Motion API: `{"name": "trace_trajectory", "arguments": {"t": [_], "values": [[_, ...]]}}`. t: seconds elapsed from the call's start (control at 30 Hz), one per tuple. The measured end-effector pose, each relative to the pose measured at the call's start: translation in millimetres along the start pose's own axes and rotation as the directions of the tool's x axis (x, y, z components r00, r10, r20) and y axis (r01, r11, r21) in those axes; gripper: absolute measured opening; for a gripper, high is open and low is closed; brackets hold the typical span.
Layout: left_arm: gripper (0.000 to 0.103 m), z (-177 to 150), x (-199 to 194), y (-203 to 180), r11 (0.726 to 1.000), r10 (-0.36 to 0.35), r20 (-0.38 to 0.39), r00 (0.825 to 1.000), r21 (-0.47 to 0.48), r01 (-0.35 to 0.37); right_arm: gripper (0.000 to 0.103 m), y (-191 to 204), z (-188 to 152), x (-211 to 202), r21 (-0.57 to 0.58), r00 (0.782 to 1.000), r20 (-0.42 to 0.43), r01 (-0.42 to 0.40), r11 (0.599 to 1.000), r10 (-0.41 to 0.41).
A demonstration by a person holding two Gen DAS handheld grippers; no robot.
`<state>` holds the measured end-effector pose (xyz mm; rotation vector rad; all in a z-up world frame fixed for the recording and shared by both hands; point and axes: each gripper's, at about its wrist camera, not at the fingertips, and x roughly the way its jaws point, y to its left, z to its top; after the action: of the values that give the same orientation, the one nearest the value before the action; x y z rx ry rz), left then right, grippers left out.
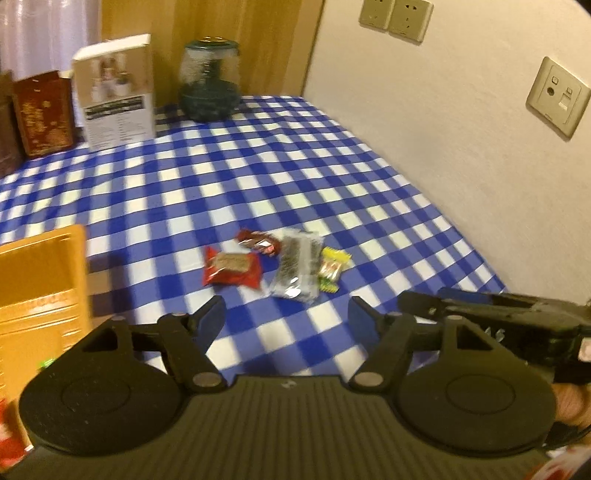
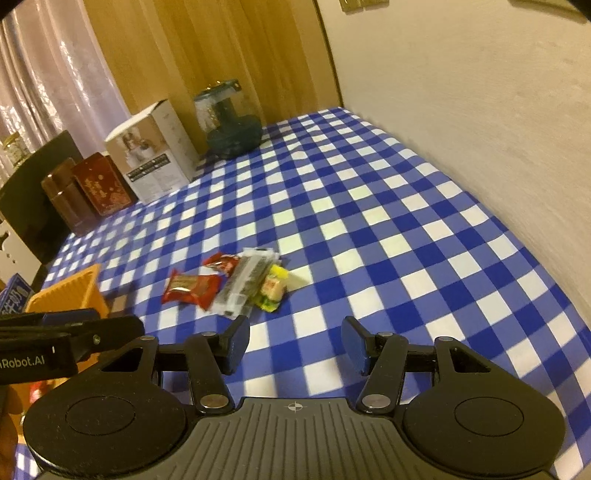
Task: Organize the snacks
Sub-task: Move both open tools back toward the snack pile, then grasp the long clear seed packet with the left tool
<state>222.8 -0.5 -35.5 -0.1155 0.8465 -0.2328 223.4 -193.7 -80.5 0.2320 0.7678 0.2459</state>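
We hold the left gripper [image 1: 287,317] with its jaws spread wide and nothing between them, low over the bench [image 1: 229,177]. The right gripper [image 2: 295,345] is likewise wide and unloaded. Each wrist view catches the other gripper side-on at its edge.

Ahead of both lie the snacks, clustered and touching: a red pack [image 1: 232,270], a dark red pack [image 1: 258,240] behind it, a clear pack [image 1: 297,264] with dark contents, and a yellow-green pack [image 1: 331,268] on the wall side.

An orange ribbed plastic bin [image 1: 44,288] stands to the left. The left view shows it close and large; the right view shows it farther off, open-topped. Only the left view shows the wall sockets [image 1: 395,16]; only the right view shows a black chair [image 2: 33,199].

A blue-and-white checked cloth covers the bench, which runs along a rough cream wall [image 2: 480,110]. At the back stand a white box [image 1: 116,92], a red box [image 1: 42,112], and a dark green glass jar [image 1: 210,85], before wooden panelling [image 2: 221,48] and a curtain [image 2: 48,74].
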Motion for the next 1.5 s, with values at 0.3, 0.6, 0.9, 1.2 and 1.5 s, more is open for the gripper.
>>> {"name": "trace_trajectory", "arguments": {"t": [0.3,0.6,0.9,1.2,1.5], "values": [[0.05,11.4,63.9,-11.7,0.995,-0.016,-0.051,0.999,0.094,0.02,0.056,-20.5,6.8,32.8,0.006,1.0,-0.008,0.018,1.0,-0.018],[0.041,19.0,106.4,-10.6,0.991,-0.028,-0.083,0.996,0.129,0.039,0.056,-29.2,7.5,51.8,0.009,1.0,-0.015,0.023,1.0,-0.023],[0.037,24.2,124.4,-9.2,0.987,-0.008,-0.106,0.994,0.157,0.025,0.056,-22.8,10.6,64.3,-0.002,1.0,-0.012,-0.002,1.0,0.002],[0.036,5.8,101.2,1.5,0.99,0.042,-0.098,0.994,0.136,-0.028,0.056,-5.8,18.5,78.3,-0.047,0.998,-0.011,-0.061,0.997,0.061],[0.036,-13.5,77.0,18.9,0.997,0.049,-0.116,0.992,0.063,-0.042,0.054,6.0,13.2,84.5,-0.11,0.993,-0.051,-0.114,0.987,0.109]]}}
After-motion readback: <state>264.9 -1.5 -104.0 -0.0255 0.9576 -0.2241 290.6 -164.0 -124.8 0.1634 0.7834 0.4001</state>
